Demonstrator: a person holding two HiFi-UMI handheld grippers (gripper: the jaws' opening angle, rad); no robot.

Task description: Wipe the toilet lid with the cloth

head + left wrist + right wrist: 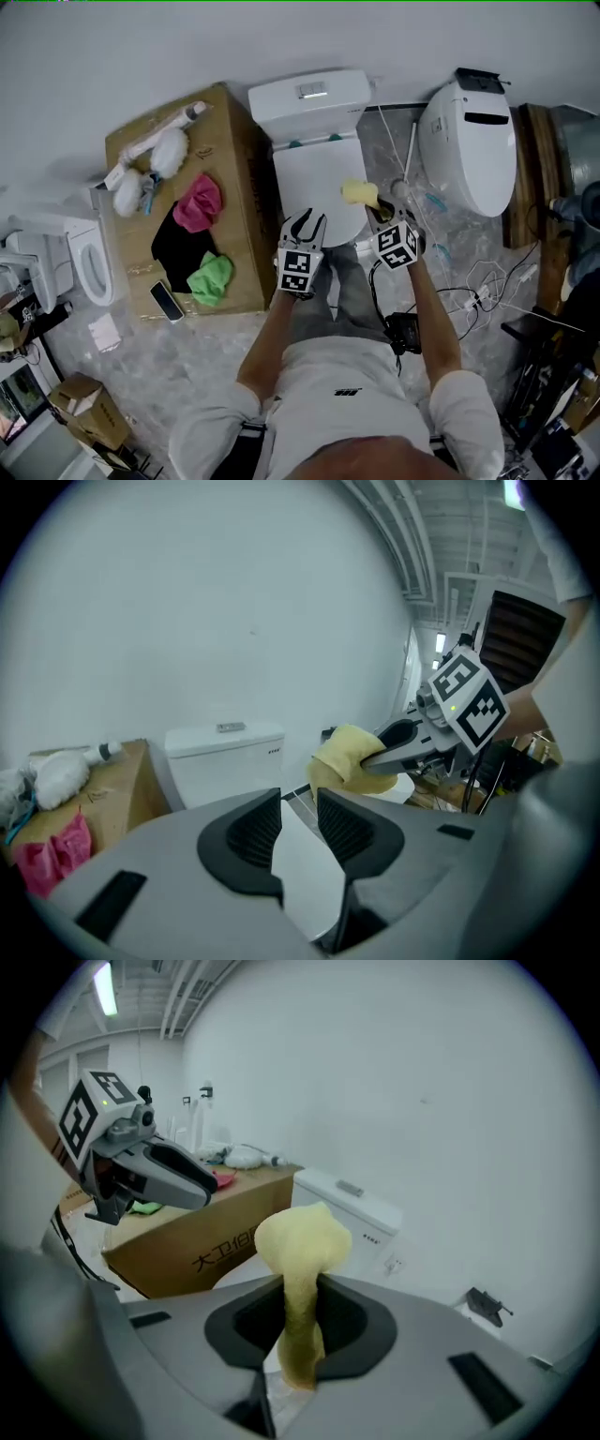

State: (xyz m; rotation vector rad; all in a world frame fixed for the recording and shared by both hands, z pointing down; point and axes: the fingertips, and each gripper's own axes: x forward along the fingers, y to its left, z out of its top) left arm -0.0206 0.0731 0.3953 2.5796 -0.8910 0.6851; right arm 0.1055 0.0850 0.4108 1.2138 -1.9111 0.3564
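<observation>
Far left: small white fixture (91,269) on the marble floor (178,375). Next, cardboard box (239,150) with white brushes (150,164), pink cloth (199,202), black cloth (173,246), green cloth (212,278) and a dark phone-like slab (166,301) on top.

Centre: white toilet, tank (309,98) against the wall, toilet lid (305,178) down. The person stands at its front, arms reaching forward.

Left gripper (307,223) over the front-left part of the lid, pointing at the tank. Its jaws stand a little apart with nothing between them; only white lid shows through the gap in the left gripper view.

Yellow cloth (357,193) sits at the lid's right edge, just right of the left gripper. Right gripper (382,210) is clamped on it: in the right gripper view the jaws pinch the cloth's narrow end. The cloth's long axis runs straight out along the jaws, bunched rounded end farthest from the gripper. In the head view that free end points left and slightly toward the tank, in over the lid. Can't tell if the cloth touches the lid.

Right: a second white toilet unit (469,141) on the floor, well apart from the first. Cables (487,291) lie loose near the person's right arm, dark equipment (553,375) at far right.
</observation>
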